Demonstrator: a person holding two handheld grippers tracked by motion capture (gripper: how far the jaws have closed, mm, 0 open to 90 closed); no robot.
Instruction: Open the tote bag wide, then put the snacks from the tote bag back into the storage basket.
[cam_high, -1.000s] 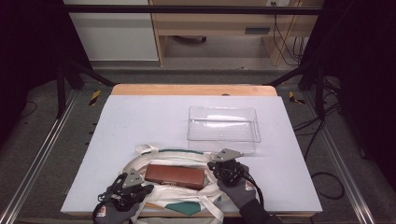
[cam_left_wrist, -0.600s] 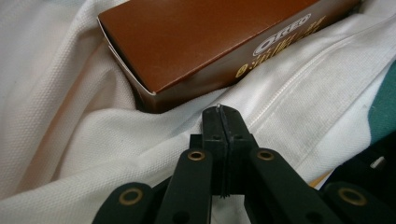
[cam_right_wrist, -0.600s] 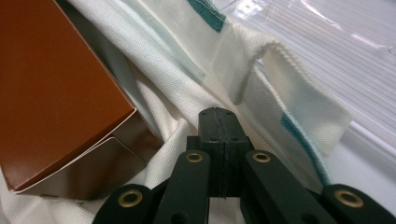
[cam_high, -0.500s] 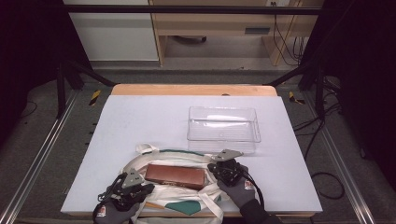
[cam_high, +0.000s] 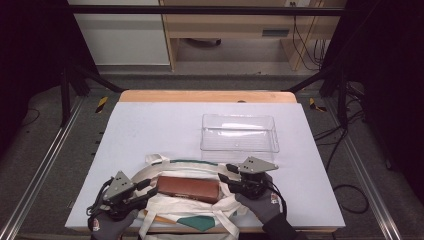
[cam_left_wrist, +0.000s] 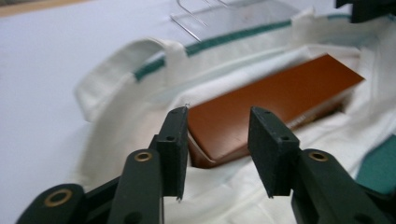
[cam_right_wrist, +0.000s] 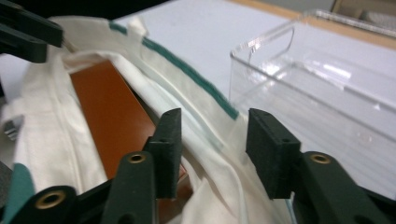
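Brown box (cam_high: 189, 187) sits low in the centre of the high view, lying flat inside the mouth of the white tote bag (cam_high: 175, 220) at the near edge of the desk (cam_high: 150, 130). My left claw (cam_high: 142, 192) is at the box's left end, my right claw (cam_high: 230, 181) at its right end. Both claws have just been opening; their jaws stand spread, pads clear of cloth and box. Upper right of the bag, the clear plastic tray (cam_high: 239, 132) stands just beside it.
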